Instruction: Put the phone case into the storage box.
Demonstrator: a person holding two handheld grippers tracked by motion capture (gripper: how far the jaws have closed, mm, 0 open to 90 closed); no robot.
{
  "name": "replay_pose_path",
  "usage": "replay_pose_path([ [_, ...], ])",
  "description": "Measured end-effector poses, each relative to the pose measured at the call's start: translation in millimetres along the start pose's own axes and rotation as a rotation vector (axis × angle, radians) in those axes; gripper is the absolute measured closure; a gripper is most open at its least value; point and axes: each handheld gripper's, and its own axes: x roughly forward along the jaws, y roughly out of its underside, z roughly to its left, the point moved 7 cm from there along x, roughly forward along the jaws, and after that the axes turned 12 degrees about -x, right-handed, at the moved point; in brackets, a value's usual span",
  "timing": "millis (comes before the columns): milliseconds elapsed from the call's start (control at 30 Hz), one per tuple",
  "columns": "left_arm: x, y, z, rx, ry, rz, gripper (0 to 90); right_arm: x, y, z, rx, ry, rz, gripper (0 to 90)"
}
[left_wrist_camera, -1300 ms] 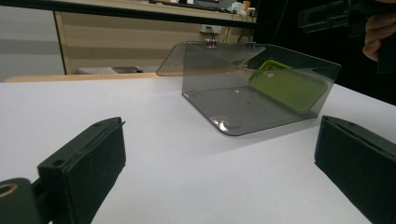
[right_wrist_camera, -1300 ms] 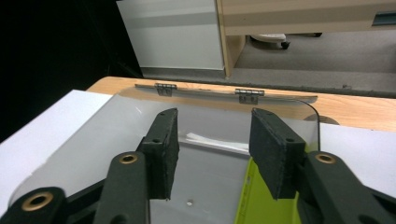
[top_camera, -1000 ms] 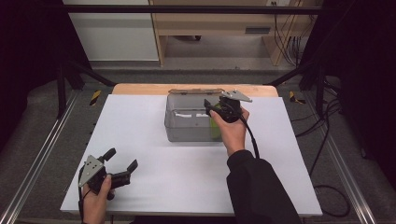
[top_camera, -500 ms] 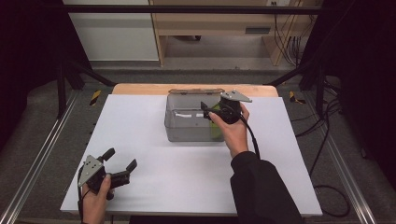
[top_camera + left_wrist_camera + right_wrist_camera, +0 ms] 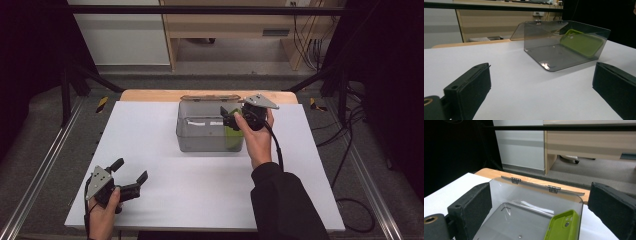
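Since the earlier frames the right gripper [image 5: 226,118] has let its jaws spread: they have just been opening and now stand wide above the clear box [image 5: 200,142], with nothing pressed between the pads. Its hand has hardly shifted; it hangs over the box's right end much as before. Below it the green phone case [image 5: 562,226] stands tilted inside the box, leaning against the right-hand wall, its camera cut-out uppermost. In the right gripper view the case sits low between the two black jaws but apart from both. In the left gripper view it shows through the smoky wall, propped at a slant [image 5: 581,42].

The box stands near the far middle of the white table [image 5: 150,130], its hinged lid [image 5: 210,97] folded back behind it towards the wooden edge of the table.

Nothing has changed at the near left corner: the left gripper [image 5: 131,176] rests in the person's hand low over the table, well apart from the box, jaws wide and bare, pointing towards the box across the white surface.
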Motion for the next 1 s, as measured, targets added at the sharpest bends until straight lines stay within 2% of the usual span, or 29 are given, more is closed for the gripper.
replay_pose_path([
  [100,-0.3,1.4,1.4,-0.006,-0.003,0.006,1.6,-5.6,-3.8,0.5,-0.007,-0.022,-0.023,5.6],
  [200,-0.4,0.8,0.6,0.001,-0.003,0.001,1.5,-10.3,-6.5,2.1,-0.038,-0.036,-0.051,5.3],
  [300,0.1,1.5,1.5,0.002,-0.009,0.004,1.5,-11.6,-7.8,2.6,-0.053,-0.029,-0.066,4.7],
  [500,-2.0,-0.5,5.2,0.003,-0.024,-0.010,1.5,-14.8,-13.3,-0.2,-0.052,-0.003,-0.116,4.2],
  [633,-2.6,-2.0,4.0,0.012,-0.015,-0.023,1.5,-18.1,-13.2,0.3,-0.066,0.014,-0.123,4.1],
  [767,-3.3,-2.3,5.8,0.016,-0.021,-0.024,1.5,-21.1,-15.3,3.2,-0.073,0.004,-0.133,4.4],
  [1000,-3.4,-3.8,5.4,0.030,-0.010,-0.036,1.5,-25.6,-18.2,4.0,-0.109,0.017,-0.154,4.3],
])
